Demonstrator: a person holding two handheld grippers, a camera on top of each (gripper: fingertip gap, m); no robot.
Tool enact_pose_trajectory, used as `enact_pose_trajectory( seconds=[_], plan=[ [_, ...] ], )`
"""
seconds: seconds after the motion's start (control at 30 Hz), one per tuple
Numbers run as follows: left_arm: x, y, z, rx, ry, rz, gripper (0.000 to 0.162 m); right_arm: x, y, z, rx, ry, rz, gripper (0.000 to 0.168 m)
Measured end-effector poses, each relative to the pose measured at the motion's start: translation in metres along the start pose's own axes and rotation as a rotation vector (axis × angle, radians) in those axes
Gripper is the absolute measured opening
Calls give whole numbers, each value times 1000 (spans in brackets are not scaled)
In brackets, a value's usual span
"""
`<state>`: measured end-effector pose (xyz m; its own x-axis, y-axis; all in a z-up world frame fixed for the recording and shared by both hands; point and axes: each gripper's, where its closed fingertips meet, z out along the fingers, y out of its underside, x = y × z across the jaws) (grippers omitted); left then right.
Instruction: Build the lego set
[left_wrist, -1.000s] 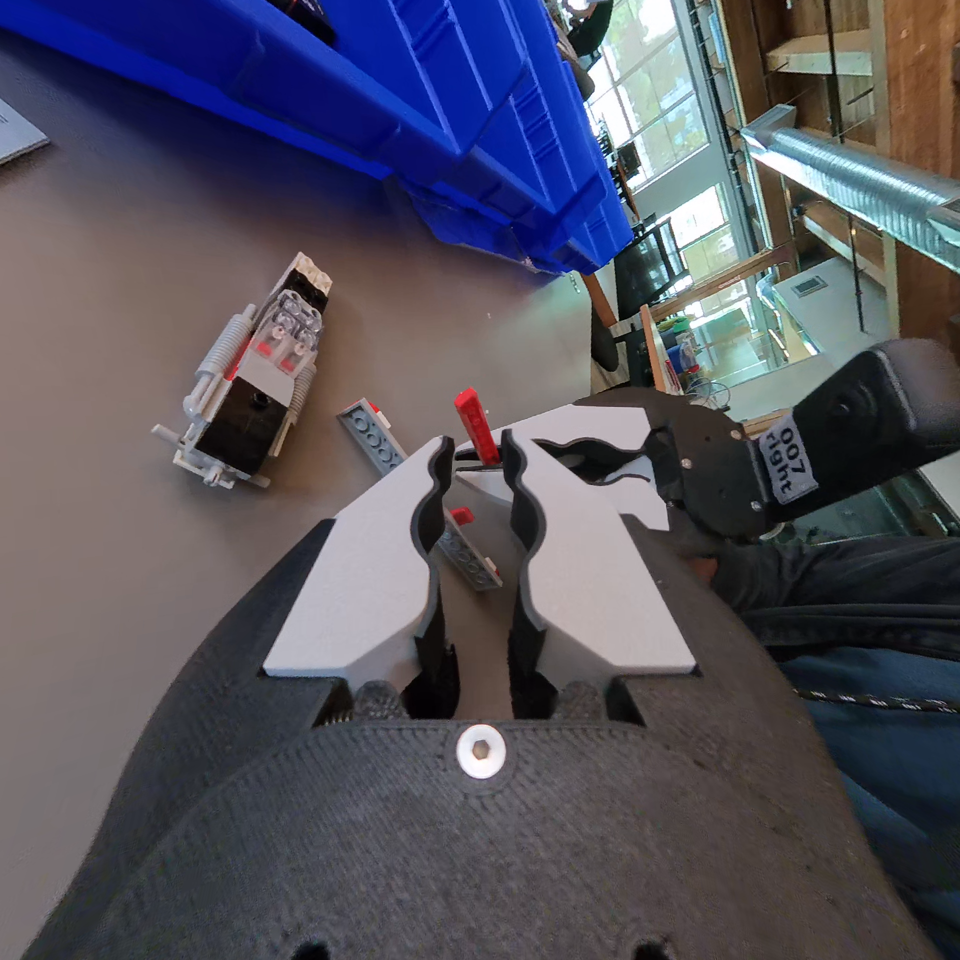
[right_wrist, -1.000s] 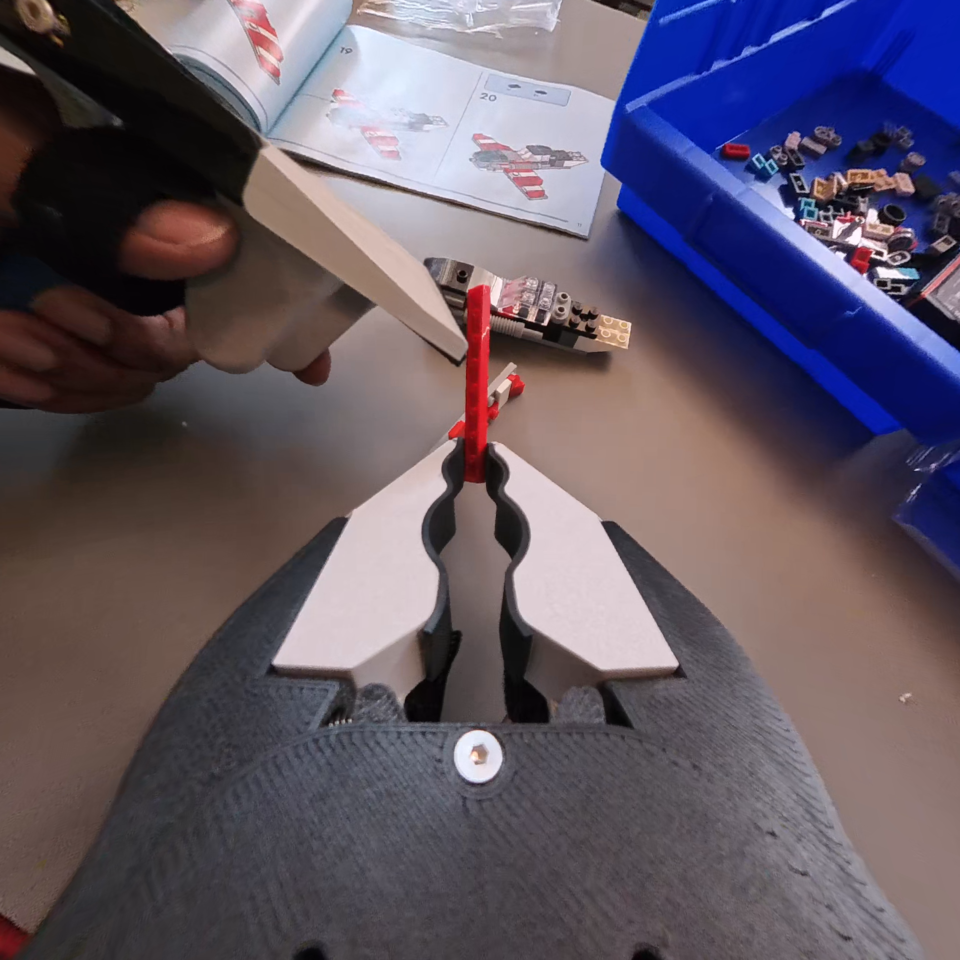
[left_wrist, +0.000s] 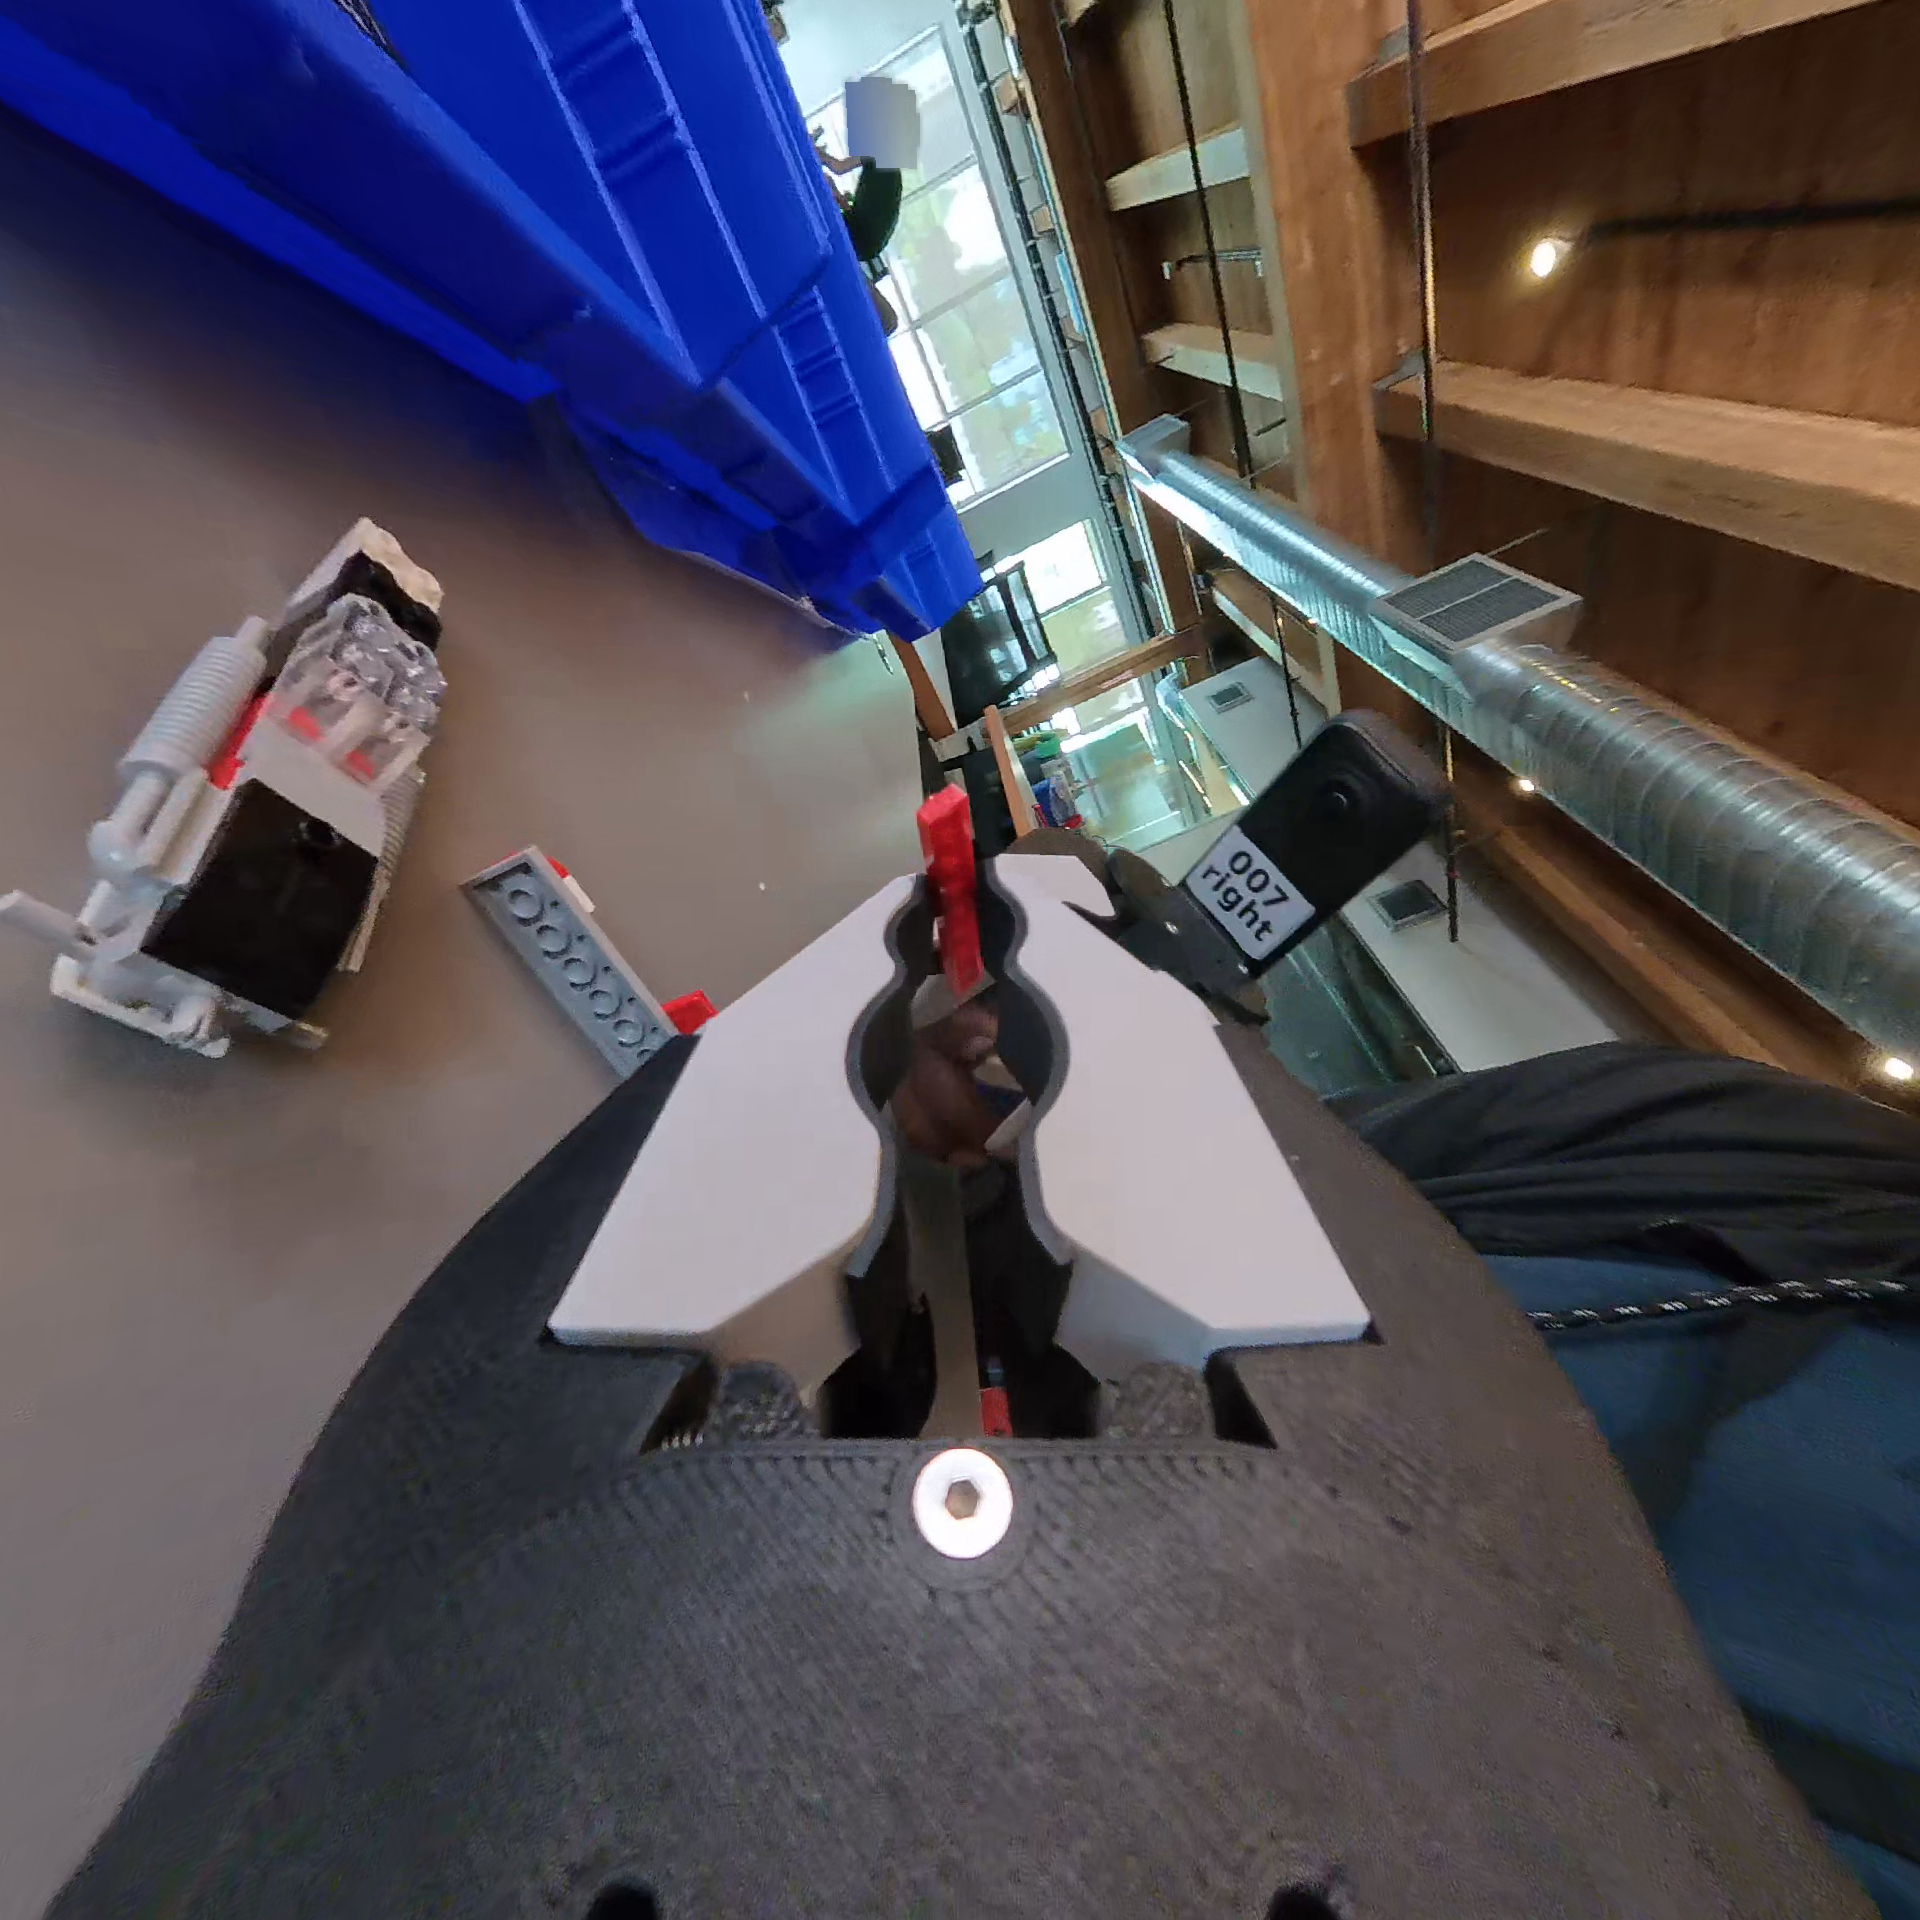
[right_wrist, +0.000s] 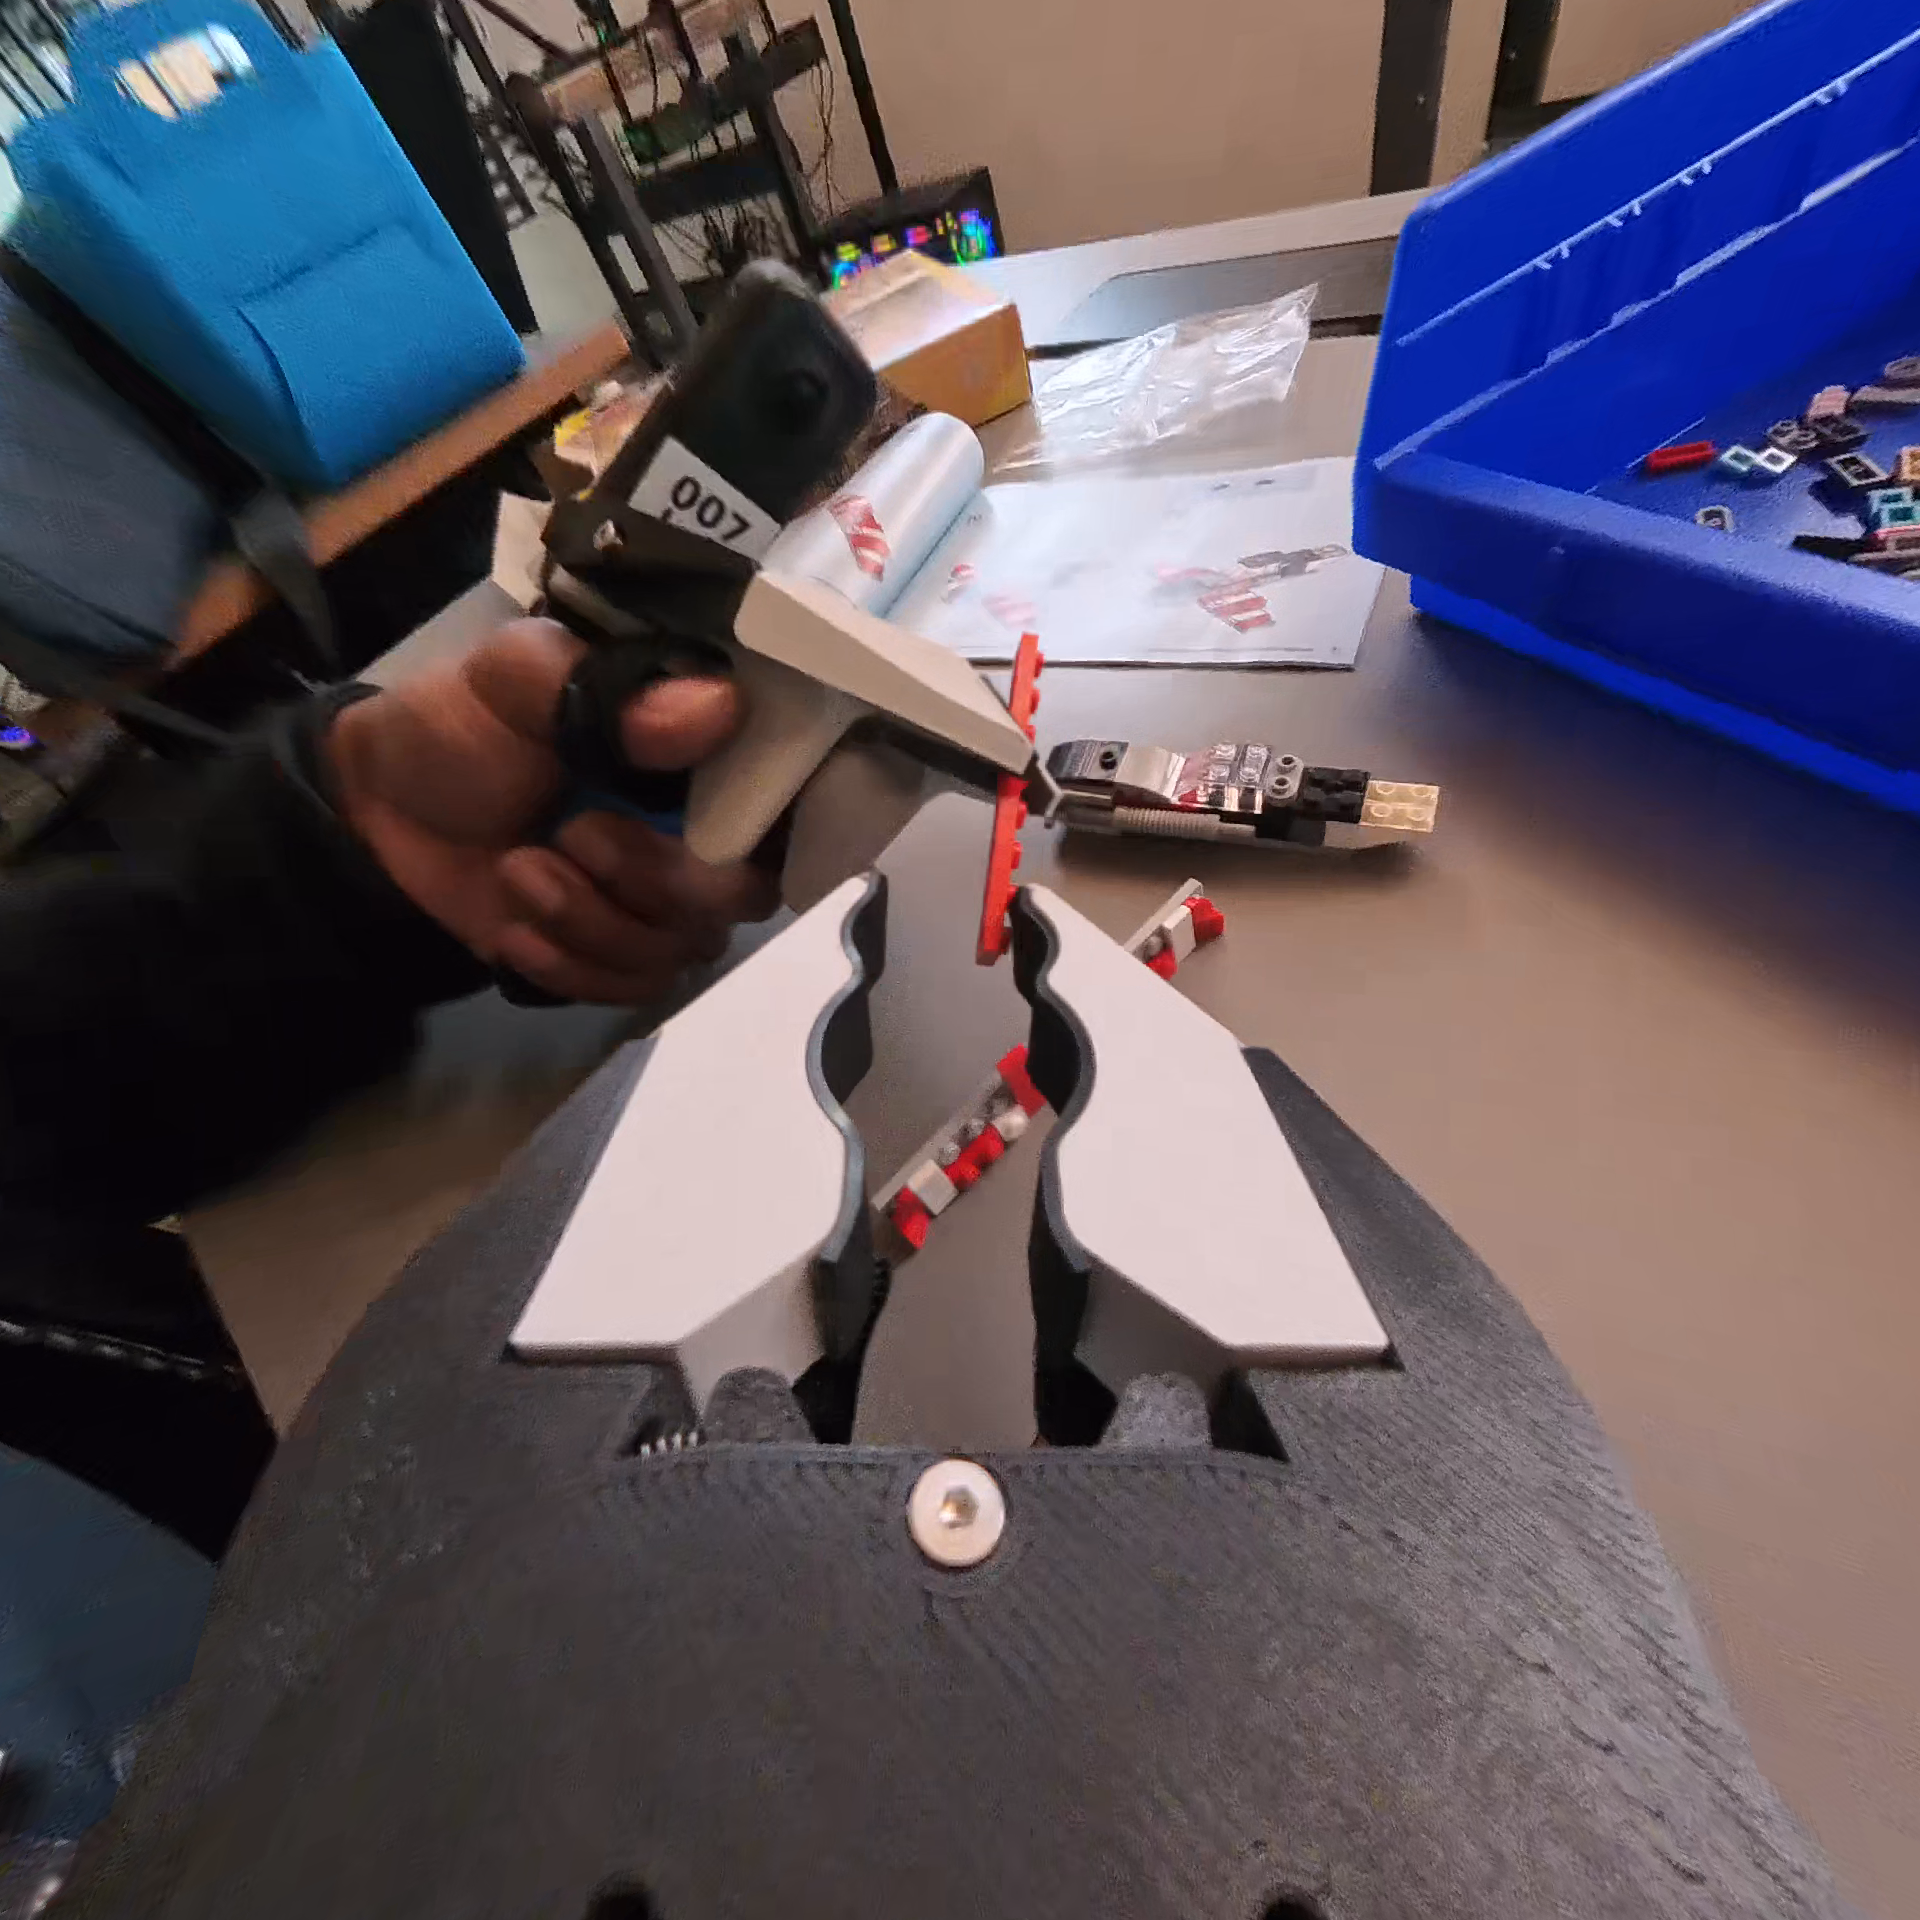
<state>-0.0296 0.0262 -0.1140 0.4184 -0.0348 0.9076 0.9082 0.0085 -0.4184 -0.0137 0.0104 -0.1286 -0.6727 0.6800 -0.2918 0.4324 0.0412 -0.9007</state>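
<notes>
Above counter (right_wrist: 1558, 1039): red plate (right_wrist: 1010, 810) now pinched in left gripper (left_wrist: 958, 914) jaws; right gripper (right_wrist: 945, 904) jaws parted, released since 1 s ago.

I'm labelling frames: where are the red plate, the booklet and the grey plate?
red plate (right_wrist: 1006, 821): right wrist view, mid-length of the strip.
booklet (right_wrist: 1164, 561): right wrist view, open page.
grey plate (left_wrist: 577, 961): left wrist view, studded top face.

Your left wrist camera is looking close along its own fingers, rolled sideways, with the grey tabletop (left_wrist: 540, 1143) lying toward nine o'clock. Your right wrist camera is sitting upright, facing across the tabletop toward twelve. Both are sharing the thin red plastic plate (left_wrist: 954, 899) (right_wrist: 1013, 800) and the long grey-and-black brick model (left_wrist: 249, 831) (right_wrist: 1236, 784).
</notes>
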Motion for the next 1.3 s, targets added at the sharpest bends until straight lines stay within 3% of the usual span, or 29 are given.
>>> enact_pose_trajectory(
  seconds=[0.13, 0.2, 0.37, 0.47, 0.8, 1.13, 1.3],
  plan=[
    [4, 2, 2, -2, 51, -31, 8, 8, -1, -4, 21, 67, -42, 4],
    [4, 2, 3, -3, 51, -43, 8, 12, -2, -6, 35, 107, -73, 4],
    [-21, 3, 0, -14, -169, 41, 16, 39, 6, -12, -38, 356, -253, 4],
    [-20, 4, 1, -20, -218, 88, 16, 42, 9, -12, -71, 419, -335, 4],
    [-24, 12, 6, -24, -261, 94, 12, 30, 16, -2, -113, 438, -450, 4],
    [-21, 10, 6, 3, -248, 103, 10, 23, 18, 1, -101, 379, -427, 8],
    [-23, 16, 4, 86, -203, -7, 9, 17, 26, 2, -142, 318, -420, 11]
  ],
)
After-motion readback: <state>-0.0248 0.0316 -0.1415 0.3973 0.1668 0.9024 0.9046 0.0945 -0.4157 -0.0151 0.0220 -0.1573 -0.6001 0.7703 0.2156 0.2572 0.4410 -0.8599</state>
